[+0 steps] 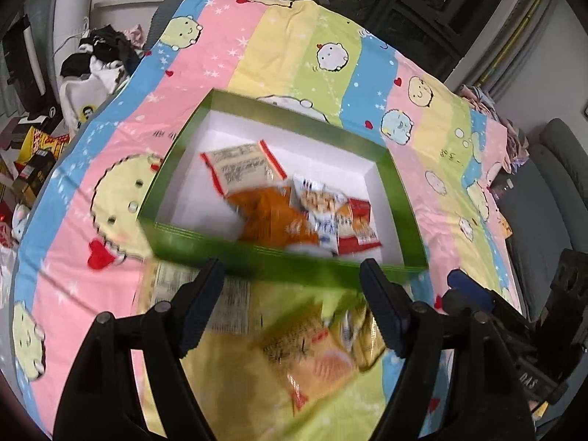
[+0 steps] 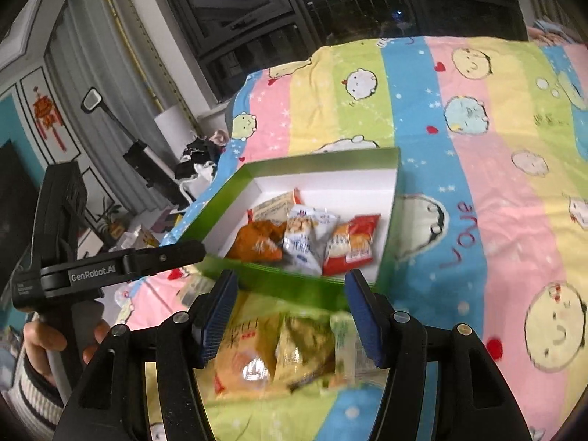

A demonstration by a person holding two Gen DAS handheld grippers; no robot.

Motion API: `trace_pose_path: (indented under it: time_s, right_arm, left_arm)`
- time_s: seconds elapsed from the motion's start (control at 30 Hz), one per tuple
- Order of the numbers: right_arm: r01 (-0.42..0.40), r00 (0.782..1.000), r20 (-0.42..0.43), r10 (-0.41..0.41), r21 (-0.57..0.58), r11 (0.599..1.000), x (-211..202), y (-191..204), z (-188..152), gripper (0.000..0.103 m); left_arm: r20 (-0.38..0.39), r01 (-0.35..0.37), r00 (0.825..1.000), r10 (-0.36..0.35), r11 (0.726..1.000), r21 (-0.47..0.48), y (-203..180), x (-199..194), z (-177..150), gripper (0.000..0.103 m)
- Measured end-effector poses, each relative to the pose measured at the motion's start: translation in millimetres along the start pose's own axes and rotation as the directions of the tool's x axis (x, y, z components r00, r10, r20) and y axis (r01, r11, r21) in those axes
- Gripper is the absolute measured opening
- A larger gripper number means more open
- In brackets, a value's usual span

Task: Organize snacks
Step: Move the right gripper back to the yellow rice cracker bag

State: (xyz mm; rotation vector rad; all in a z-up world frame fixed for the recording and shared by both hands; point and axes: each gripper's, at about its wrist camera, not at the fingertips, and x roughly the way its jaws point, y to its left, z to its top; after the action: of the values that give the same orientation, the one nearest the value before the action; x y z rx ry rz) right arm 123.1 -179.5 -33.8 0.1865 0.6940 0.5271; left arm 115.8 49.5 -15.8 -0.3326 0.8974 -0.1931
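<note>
A green box (image 1: 400, 187) with a white inside lies on the bed and holds several snack packets: a beige one (image 1: 242, 165), an orange one (image 1: 273, 217), a white-blue one (image 1: 323, 209) and a red one (image 1: 362, 226). The box also shows in the right wrist view (image 2: 389, 235). Loose yellow packets (image 1: 312, 352) lie on the bedspread in front of the box, also seen from the right wrist (image 2: 257, 352). My left gripper (image 1: 292, 307) is open and empty above them. My right gripper (image 2: 290, 316) is open and empty above the same pile. The left gripper body (image 2: 110, 268) shows at the right view's left.
A striped cartoon bedspread (image 1: 294, 55) covers the bed. Clothes (image 1: 106, 55) and boxes (image 1: 36, 154) lie on the floor at the left. A grey sofa (image 1: 558, 191) stands at the right. Dark windows are behind.
</note>
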Motion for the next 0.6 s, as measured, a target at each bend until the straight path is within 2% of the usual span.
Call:
trace_pose_path:
  time_s: [0.17,0.33,0.6]
  right_arm:
    - [0.009,1.000,-0.022,-0.009,0.027,1.000,-14,-1,-19,0.061]
    - [0.008,0.999,-0.047,-0.005,0.055,0.998,-23,-3,-37,0.061]
    - [-0.017,0.989,-0.144,0.026,0.067,0.998,-7,2,-70,0.061]
  left_arm:
    - [-0.022,0.002,1.000,-0.003,1.000,-0.030,8,-9,-24,0.076]
    - [-0.051,0.010,0.999,-0.016,0.994,-0.108,22,-17,-53,0.076]
    - [-0.122,0.021,0.992,-0.040,0.988,-0.154,31,-10,-85,0.076]
